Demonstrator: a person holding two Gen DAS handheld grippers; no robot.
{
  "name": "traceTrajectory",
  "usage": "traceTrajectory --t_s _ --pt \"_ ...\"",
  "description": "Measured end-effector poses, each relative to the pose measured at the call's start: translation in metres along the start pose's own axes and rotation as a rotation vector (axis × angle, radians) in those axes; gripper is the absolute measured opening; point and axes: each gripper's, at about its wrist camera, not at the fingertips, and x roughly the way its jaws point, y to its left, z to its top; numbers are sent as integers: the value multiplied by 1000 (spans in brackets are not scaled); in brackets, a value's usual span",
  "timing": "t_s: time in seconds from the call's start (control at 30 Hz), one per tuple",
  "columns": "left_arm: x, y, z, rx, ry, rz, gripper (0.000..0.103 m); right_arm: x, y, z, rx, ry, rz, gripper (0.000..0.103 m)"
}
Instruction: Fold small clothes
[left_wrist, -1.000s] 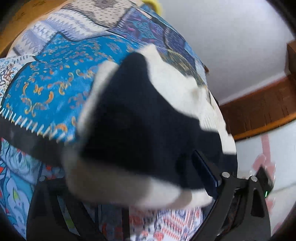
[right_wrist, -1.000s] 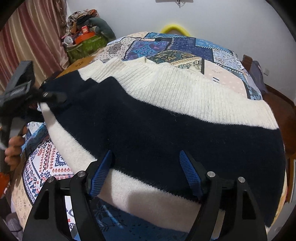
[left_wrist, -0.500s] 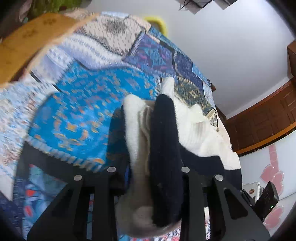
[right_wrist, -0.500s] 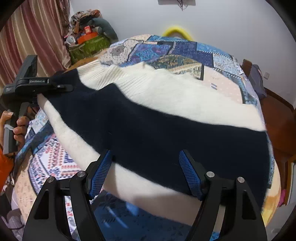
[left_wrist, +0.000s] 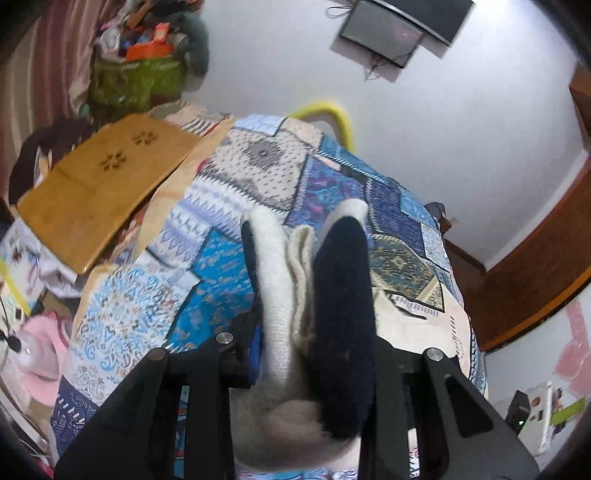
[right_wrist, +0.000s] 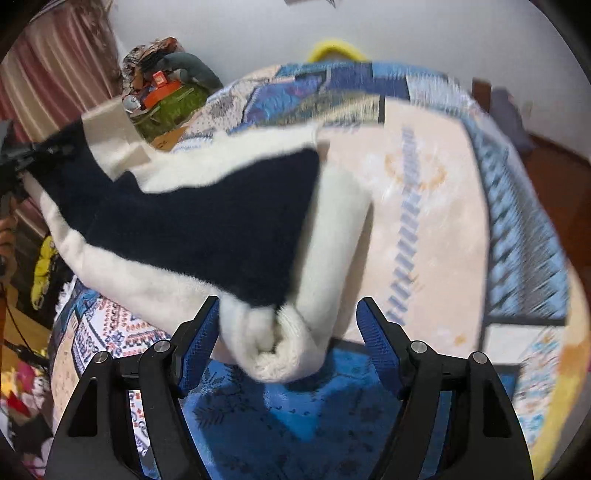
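Our left gripper (left_wrist: 314, 332) is clamped on a bunched fold of the sweater (right_wrist: 207, 221), cream and navy knit squeezed between its pads and lifted off the bed. Our right gripper (right_wrist: 288, 332) has its jaws spread wide; a rolled cream end of the garment sits between them, the left pad (right_wrist: 201, 332) seemingly brushing it and the right pad (right_wrist: 376, 332) clear of it, so nothing is pinched there yet. From there the sweater stretches as a navy-and-cream band across to the left gripper, hanging above the patchwork quilt (right_wrist: 443, 192) (the far side of the picture is blurred). We judge this the carry-over stage of a fold: one edge raised, the other not secured. Next we would close the right jaws on the rolled end, then bring both edges down together onto the quilt, keeping the band taut so the layers land square.
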Motion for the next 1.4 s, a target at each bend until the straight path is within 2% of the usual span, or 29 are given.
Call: traceTrajectory --t_s 0.33,0.43,0.57,0.63,0.77,0.93,1.03,1.13,1.17,1.2,1.27,1.33,1.4 --pt "20 -160 -2 266 -55 28 28 4 9 2 -37 -13 24 71" --pt "31 -209 -14 341 -58 18 28 5 7 0 -32 -13 32 71" --pt "47 -249 -42 427 -56 6 28 2 2 -3 -18 -11 38 71" --pt "55 -256 -58 437 -36 -24 28 -3 -3 -4 -16 -11 37 71" --pt "74 -260 -90 442 61 -77 28 -22 -12 -6 -23 -25 15 71" --pt "78 -273 -120 501 96 -78 28 -37 -23 -9 -16 -47 -13 71" --pt "84 -280 -134 531 182 -90 32 -37 -24 -13 0 -37 -13 71" --pt "82 -281 -144 572 222 -90 37 -40 -23 -14 -9 -39 -20 71" --pt "78 -281 -145 585 228 -98 42 -42 -23 -14 -11 -41 -23 71" --pt "72 -280 -145 588 233 -118 51 -44 -23 -15 -15 -46 -27 71" --pt "55 -278 -142 563 249 -200 60 -50 -25 -13 -17 -59 -33 71" --pt "37 -274 -135 533 239 -254 63 -57 -28 -10 -14 -77 -50 71" --pt "20 -268 -122 509 206 -274 65 -60 -32 -6 -3 -89 -53 71"
